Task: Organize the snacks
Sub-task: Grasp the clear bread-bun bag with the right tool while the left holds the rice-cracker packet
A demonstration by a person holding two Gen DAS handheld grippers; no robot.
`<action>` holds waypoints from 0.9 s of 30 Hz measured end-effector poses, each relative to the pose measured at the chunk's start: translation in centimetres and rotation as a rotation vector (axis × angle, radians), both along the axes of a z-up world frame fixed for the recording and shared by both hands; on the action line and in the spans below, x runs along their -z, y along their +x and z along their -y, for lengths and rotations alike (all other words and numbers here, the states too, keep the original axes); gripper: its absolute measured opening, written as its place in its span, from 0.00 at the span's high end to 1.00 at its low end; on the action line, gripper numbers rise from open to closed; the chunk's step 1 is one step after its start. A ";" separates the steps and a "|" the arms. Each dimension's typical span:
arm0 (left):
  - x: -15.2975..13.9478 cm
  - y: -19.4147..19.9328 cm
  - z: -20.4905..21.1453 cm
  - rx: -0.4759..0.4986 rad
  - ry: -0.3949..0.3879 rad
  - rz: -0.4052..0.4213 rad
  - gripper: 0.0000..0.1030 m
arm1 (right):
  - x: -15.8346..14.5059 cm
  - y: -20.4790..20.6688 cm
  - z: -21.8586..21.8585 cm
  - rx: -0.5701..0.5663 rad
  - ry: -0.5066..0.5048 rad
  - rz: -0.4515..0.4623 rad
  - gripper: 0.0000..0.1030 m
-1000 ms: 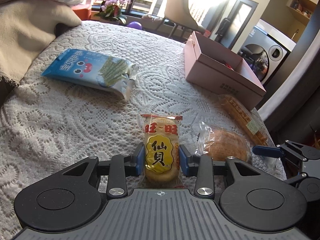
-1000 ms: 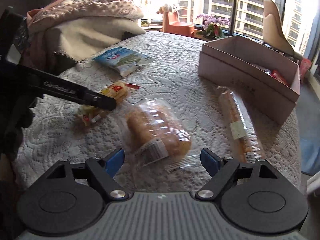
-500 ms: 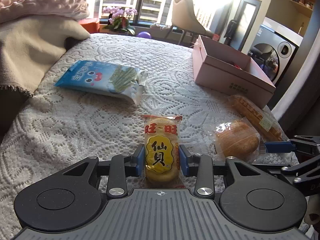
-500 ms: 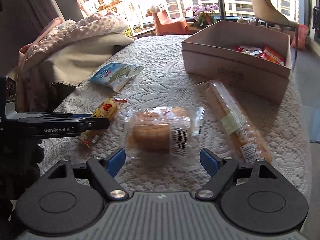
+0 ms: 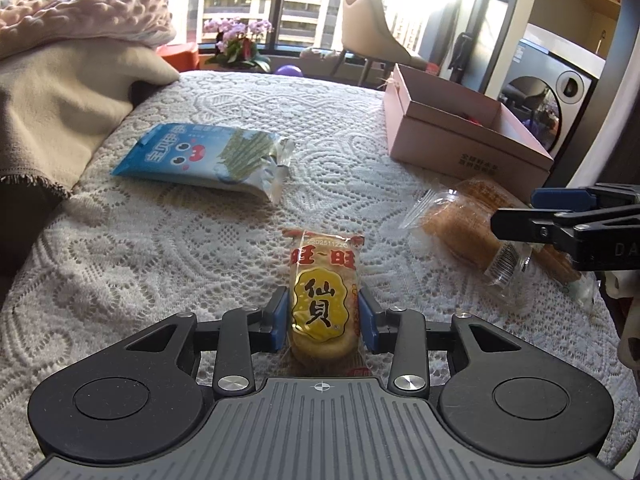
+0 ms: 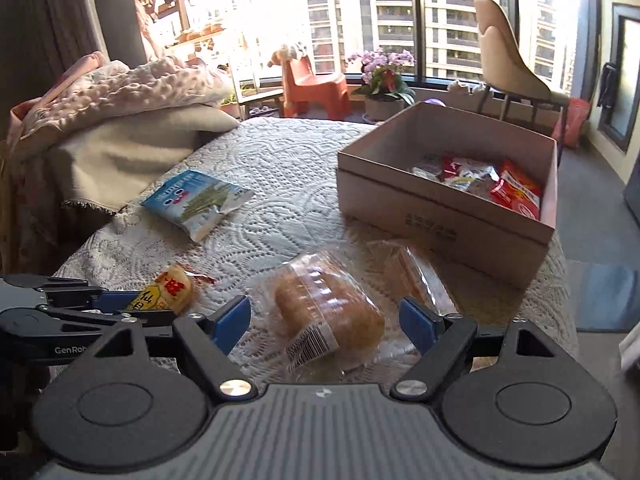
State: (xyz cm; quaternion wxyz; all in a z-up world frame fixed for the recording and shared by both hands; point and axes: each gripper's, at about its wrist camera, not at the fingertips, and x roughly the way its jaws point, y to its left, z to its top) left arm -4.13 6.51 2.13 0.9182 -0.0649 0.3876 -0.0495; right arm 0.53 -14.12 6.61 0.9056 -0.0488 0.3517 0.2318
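Left gripper (image 5: 323, 322), lower centre of its view, is clamped on the yellow rice cracker pack (image 5: 323, 300); squeezing harder could crush it. Right gripper (image 6: 325, 320) is spread wide around the clear-wrapped bun (image 6: 328, 316) at frame centre, w/ slick film likely to slip. Pink box (image 6: 440, 216) sits upper right, part-filled w/ snacks.

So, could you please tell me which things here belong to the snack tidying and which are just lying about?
Part of the job:
- yellow rice cracker pack, clamped in the left gripper
- wrapped bun, between the open right gripper fingers
- long wrapped bread
- blue snack bag
- pink box

Just lying about:
- blankets
- chair
- flowers
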 end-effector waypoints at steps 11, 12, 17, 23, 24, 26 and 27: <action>0.0 0.0 0.1 0.000 0.006 0.004 0.60 | 0.7 -0.7 -1.5 -0.138 0.101 -0.147 0.19; 0.1 0.0 0.1 0.000 0.007 0.005 0.60 | 0.5 -1.1 -1.6 -0.144 0.088 -0.127 0.19; 0.1 -0.2 0.3 0.004 0.017 0.011 0.60 | 0.2 -0.4 -2.3 -0.052 0.018 -0.063 0.19; 0.1 -0.4 0.4 0.012 0.028 0.015 0.60 | 2.7 3.9 -3.1 0.061 -0.015 -0.151 0.20; 0.2 -0.4 0.5 0.014 0.033 0.017 0.60 | 3.1 4.2 -2.9 0.073 -0.008 -0.175 0.27; 0.2 -0.4 0.7 0.016 0.045 0.021 0.59 | 3.0 3.8 -2.5 0.058 0.016 -0.190 0.46; 0.3 -0.4 0.9 0.018 0.054 0.024 0.59 | 2.7 3.1 -2.3 0.040 0.016 -0.177 0.49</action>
